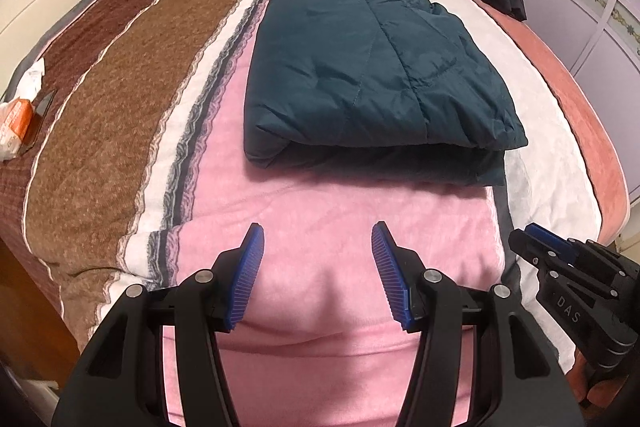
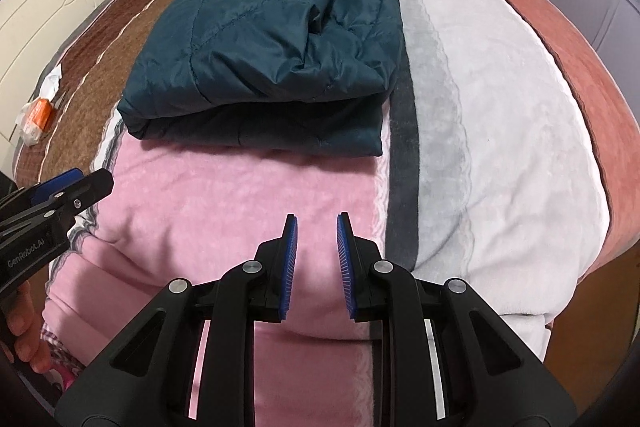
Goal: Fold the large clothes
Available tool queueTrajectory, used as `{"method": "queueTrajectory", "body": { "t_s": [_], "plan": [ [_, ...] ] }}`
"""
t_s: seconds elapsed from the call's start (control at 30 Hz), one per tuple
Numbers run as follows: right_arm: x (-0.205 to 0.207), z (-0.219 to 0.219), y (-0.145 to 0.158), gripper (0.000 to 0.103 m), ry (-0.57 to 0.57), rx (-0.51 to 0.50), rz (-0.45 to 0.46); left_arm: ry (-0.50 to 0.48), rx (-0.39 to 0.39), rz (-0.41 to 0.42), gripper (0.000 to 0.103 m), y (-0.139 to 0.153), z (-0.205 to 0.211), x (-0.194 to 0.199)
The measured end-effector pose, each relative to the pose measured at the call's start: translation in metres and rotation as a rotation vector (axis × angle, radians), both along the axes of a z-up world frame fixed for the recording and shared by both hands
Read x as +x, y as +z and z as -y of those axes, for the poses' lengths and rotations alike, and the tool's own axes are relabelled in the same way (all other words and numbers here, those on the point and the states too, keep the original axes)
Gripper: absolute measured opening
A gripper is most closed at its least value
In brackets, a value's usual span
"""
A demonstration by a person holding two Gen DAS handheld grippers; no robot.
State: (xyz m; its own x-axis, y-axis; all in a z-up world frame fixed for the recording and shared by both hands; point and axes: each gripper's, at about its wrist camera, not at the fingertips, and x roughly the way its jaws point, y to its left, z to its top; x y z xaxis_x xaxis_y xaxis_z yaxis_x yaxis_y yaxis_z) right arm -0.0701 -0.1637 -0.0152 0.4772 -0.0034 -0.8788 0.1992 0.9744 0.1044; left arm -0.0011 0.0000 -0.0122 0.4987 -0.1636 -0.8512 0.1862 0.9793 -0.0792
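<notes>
Lying folded, puffy quilted teal jacket (image 1: 360,67) on fleecy striped blanket (image 1: 320,227)

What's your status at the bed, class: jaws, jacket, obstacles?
Left gripper and right gripper both open, empty, short of the garment. Teal jacket lies folded on the blanket. Nothing between jaws and jacket.

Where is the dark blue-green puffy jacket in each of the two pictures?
Left wrist view: folded teal jacket lies centre, slightly right, above the open left tongs.
Right wrist view: jacket lies upper left of centre, above the right tongs.
Shared landmark: the pink blanket stripe under it.
</notes>
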Motion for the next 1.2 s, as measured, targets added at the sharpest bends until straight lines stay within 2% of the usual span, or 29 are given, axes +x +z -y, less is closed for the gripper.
{"method": "queueTrajectory", "body": {
  "t_s": [1.2],
  "plan": [
    [0.0057,-0.0043,-0.0090,0.021,0.010,-0.019,-0.043,0.043,0.009,-0.040,0.054,-0.0097,-0.0065,0.0050]
  ]
}}
